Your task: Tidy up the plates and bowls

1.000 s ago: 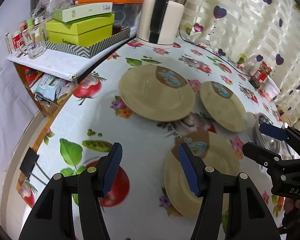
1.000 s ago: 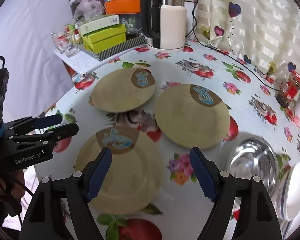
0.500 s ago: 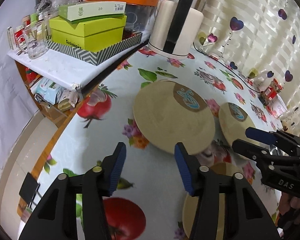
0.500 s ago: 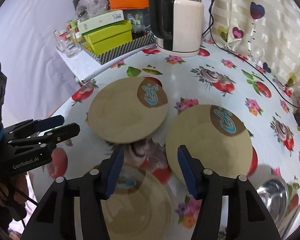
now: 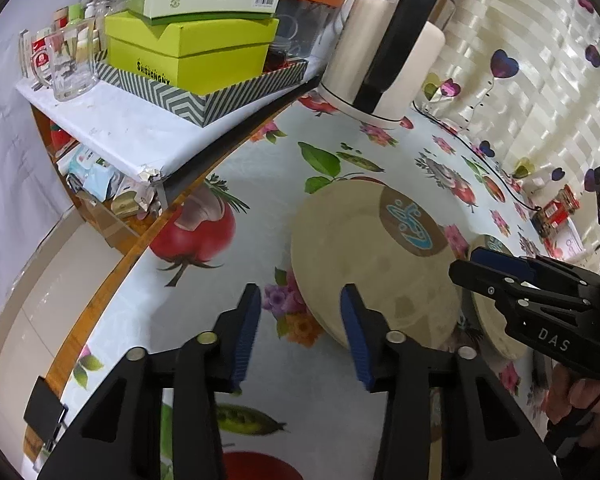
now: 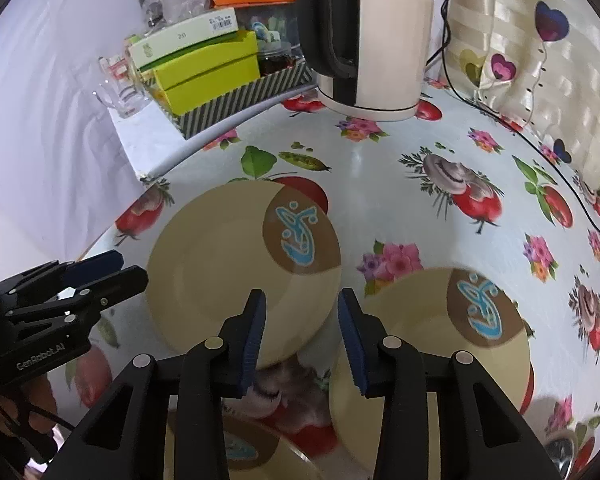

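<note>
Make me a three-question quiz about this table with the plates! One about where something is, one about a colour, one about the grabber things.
1. Where does the kettle stand?
A. on the far side of the table
B. on a plate
C. on the floor

2. What colour is the squiggle on the far plate?
A. red
B. blue
C. black

3. How are the jaws of the right gripper?
A. shut on a plate
B. shut on a cup
C. open, holding nothing

Answers: 1 A, it sits on the tablecloth beyond the plates. 2 B, a blue squiggle in a brown circle. 3 C, there is a gap between the jaws with nothing in it.
</note>
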Action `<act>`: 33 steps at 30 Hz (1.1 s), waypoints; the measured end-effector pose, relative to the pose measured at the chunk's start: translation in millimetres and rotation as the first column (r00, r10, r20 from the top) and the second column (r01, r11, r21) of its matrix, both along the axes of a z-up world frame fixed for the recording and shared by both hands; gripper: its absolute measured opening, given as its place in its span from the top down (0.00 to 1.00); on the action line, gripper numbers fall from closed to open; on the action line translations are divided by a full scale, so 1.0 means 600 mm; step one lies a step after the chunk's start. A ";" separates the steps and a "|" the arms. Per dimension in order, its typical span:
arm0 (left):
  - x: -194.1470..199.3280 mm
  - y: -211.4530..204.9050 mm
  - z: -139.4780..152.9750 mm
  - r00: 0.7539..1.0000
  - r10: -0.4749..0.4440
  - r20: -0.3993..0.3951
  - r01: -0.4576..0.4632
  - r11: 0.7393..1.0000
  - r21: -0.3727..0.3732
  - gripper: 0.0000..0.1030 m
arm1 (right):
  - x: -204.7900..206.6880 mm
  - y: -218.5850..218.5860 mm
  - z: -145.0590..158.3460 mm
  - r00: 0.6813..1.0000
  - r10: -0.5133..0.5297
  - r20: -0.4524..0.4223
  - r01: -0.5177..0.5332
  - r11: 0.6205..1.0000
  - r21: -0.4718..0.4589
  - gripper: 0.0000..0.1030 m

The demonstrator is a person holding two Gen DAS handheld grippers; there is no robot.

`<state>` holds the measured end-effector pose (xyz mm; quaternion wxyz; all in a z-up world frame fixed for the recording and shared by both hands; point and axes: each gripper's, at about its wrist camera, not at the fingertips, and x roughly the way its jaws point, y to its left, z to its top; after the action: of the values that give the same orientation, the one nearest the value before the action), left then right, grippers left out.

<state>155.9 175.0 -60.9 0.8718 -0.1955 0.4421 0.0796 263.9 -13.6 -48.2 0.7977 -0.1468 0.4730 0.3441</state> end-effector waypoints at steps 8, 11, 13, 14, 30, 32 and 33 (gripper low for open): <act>0.016 0.007 -0.018 1.000 -0.007 -0.010 0.006 0.999 -0.038 0.68 | 0.030 0.012 -0.021 1.000 -0.012 -0.026 0.011 1.000 -0.006 0.67; 0.020 0.009 -0.022 1.000 -0.010 -0.012 0.009 0.999 -0.050 0.69 | 0.038 0.017 -0.027 0.999 -0.014 -0.036 0.014 1.000 -0.007 0.69; 0.024 0.008 -0.023 1.000 -0.013 -0.013 0.012 0.999 -0.046 0.69 | 0.041 0.019 -0.026 0.999 -0.012 -0.032 0.012 1.000 -0.005 0.70; 0.025 0.007 -0.023 1.000 -0.013 -0.014 0.013 0.999 -0.047 0.69 | 0.043 0.020 -0.026 0.999 -0.011 -0.033 0.011 1.000 -0.005 0.70; 0.026 -0.003 -0.021 1.000 -0.016 -0.012 0.016 0.999 -0.039 0.75 | 0.061 0.023 -0.037 0.998 -0.021 -0.068 0.020 1.000 -0.009 0.76; 0.024 -0.003 -0.017 1.000 -0.013 -0.013 0.012 0.999 -0.031 0.77 | 0.059 0.024 -0.035 0.998 -0.022 -0.065 0.022 1.000 -0.010 0.76; 0.024 -0.003 -0.015 1.000 -0.010 -0.013 0.010 1.000 -0.029 0.77 | 0.058 0.024 -0.034 0.998 -0.023 -0.064 0.023 1.000 -0.009 0.76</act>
<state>170.1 173.3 -69.8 0.8663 -0.2054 0.4498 0.0702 298.9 0.7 -68.7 0.7854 -0.1337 0.5015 0.3374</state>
